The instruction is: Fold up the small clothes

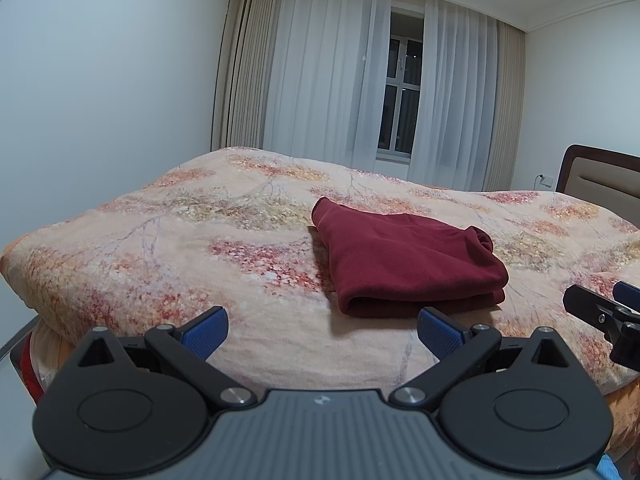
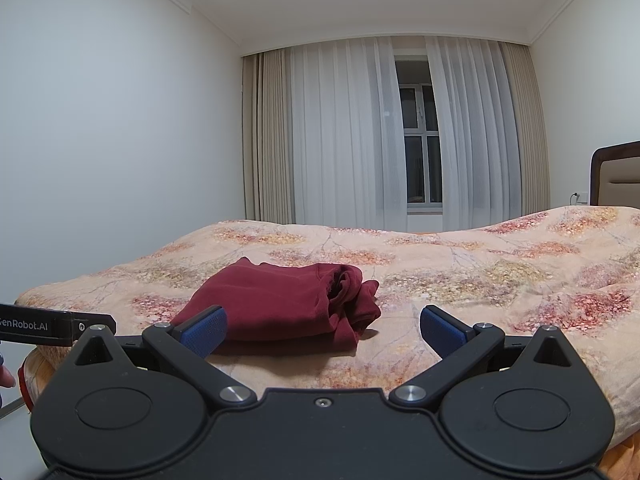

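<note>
Both claws, left [image 1: 322,334] and right [image 2: 323,332], hang released and empty near the folded red garment [image 1: 404,266] on the bed [image 1: 160,240].

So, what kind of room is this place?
Most likely a bedroom: a bed with a floral blanket and a padded headboard, and long curtains over a window. A folded dark red garment lies on the blanket.

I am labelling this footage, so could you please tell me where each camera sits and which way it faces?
Left wrist: on the left gripper, open, facing across the bed toward the window; the right gripper shows at the right edge.
Right wrist: on the right gripper, open, facing likewise.
Both share the folded red garment, curtains and headboard.
</note>
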The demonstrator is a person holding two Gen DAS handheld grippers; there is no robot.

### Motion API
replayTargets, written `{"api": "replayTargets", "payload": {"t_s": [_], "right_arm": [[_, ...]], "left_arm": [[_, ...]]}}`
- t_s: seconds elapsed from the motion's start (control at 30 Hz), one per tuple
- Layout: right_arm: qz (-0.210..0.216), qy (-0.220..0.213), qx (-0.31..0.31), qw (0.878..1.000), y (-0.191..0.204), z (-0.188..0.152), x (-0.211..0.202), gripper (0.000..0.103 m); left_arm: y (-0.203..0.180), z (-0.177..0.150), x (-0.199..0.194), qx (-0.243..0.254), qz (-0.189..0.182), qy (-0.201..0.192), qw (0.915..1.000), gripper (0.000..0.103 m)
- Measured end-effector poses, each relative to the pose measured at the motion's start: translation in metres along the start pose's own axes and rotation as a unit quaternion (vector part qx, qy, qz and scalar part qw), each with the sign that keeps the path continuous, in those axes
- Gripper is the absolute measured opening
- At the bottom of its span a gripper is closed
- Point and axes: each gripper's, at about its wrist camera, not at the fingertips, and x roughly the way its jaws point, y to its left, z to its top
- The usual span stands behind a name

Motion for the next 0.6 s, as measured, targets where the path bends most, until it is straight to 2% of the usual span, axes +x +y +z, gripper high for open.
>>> {"api": "replayTargets", "payload": {"t_s": [0.1, 0.27, 0.6], "right_arm": [[0.000, 0.000, 0.000, 1.000, -0.0002, 0.0001, 0.0001, 0.102], [0.000, 0.001, 0.000, 1.000, -0.0001, -0.0004, 0.0003, 0.102], [0.000, 0.003, 0.000, 1.000, 0.0007, -0.0029, 0.0003, 0.102]], "left_arm": [[-0.0002, 0.0007, -0.0004, 0.001, 0.002, 0.001, 1.0000, 0.103], [-0.0059, 0.0015, -0.0034, 0.011, 0.044, -0.009, 0.9989, 0.103], [-0.0068, 0.0048, -0.0068, 0.016, 0.040, -0.022, 0.9988, 0.103]]}}
